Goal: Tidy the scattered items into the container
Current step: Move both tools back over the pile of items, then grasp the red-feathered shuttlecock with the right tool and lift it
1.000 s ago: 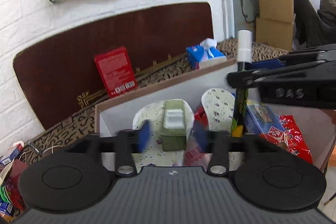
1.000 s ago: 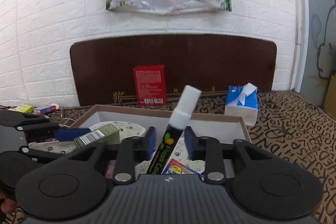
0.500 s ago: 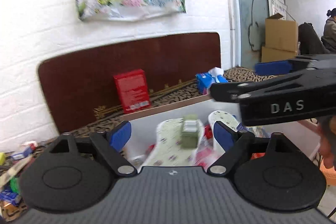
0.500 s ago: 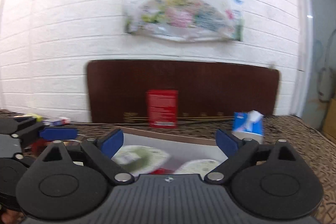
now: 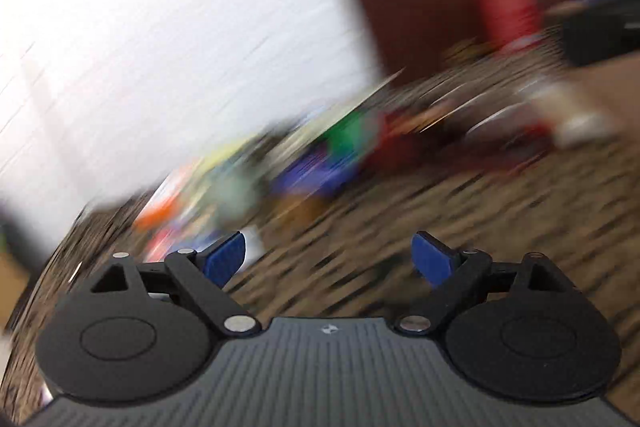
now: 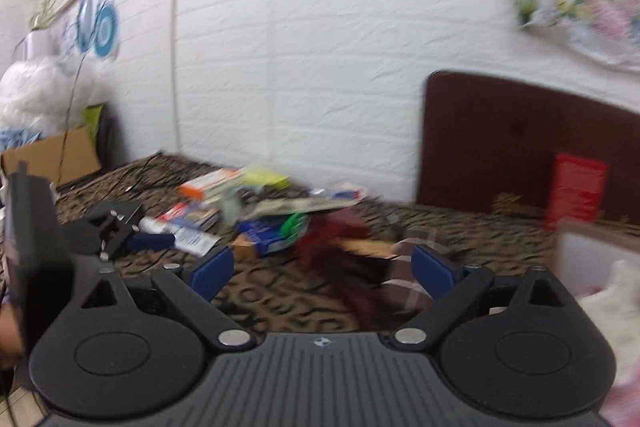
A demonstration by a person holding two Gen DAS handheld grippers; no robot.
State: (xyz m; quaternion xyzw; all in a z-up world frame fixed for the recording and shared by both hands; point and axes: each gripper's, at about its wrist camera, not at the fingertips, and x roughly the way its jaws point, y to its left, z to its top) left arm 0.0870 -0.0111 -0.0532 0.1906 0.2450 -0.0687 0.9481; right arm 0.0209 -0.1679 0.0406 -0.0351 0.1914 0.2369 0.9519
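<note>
Both the left gripper [image 5: 328, 259] and right gripper [image 6: 322, 269] had fingers spread wide and empty; the left's jaws were opening. The scattered pile [image 6: 256, 211] lay on the bedspread [image 6: 280, 299], left of the box [image 6: 592, 247]. Blurred views risked a mis-aimed grab, or the grippers colliding

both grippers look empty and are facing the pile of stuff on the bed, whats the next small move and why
Probably ease the right gripper forward and down onto the dark red item nearest its open, empty jaws. The container sits just to its right, so the carry back would be short. The left gripper is still opening with nothing between its jaws, and its view is too blurred to pick a target from the pile.
</note>
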